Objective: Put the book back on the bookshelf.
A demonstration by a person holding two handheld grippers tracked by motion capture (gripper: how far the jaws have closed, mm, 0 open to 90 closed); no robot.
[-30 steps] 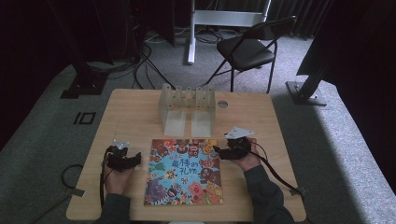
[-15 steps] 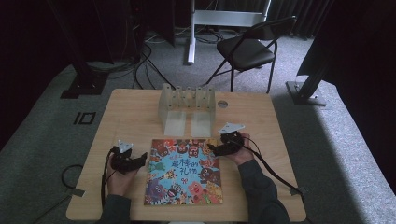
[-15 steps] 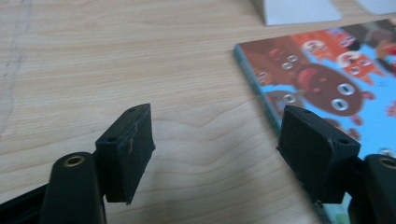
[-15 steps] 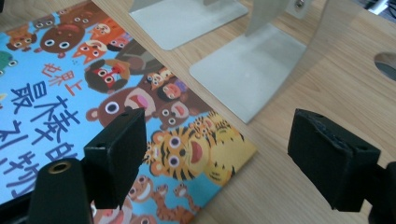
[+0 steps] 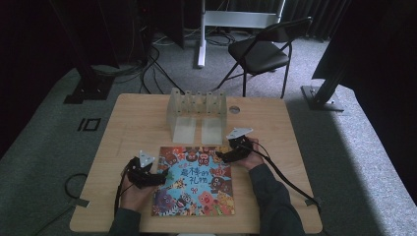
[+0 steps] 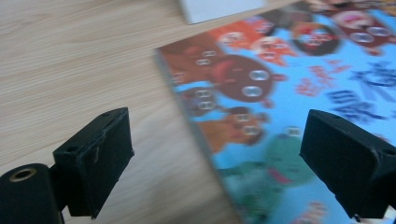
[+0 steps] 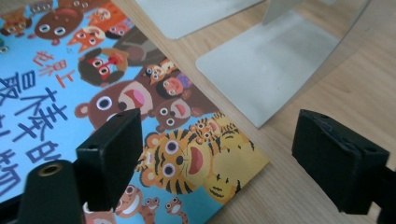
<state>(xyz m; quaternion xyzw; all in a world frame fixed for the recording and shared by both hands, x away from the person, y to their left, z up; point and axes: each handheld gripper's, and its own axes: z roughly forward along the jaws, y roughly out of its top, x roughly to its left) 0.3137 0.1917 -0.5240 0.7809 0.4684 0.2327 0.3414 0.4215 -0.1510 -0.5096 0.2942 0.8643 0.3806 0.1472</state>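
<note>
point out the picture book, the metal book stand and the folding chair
picture book (image 5: 196, 183), high view, middle of its cover
metal book stand (image 5: 196, 105), high view, its upright back
folding chair (image 5: 259, 54), high view, its seat

The left gripper (image 5: 160, 178) now sits at the picture book's (image 5: 196, 182) left edge, the right gripper (image 5: 220, 156) over its far right corner; both jaws have just been opening, nothing gripped.

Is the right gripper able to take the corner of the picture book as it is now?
Probably yes: the right gripper stands open, the picture book corner lies between its jaws, nothing blocking.
</note>
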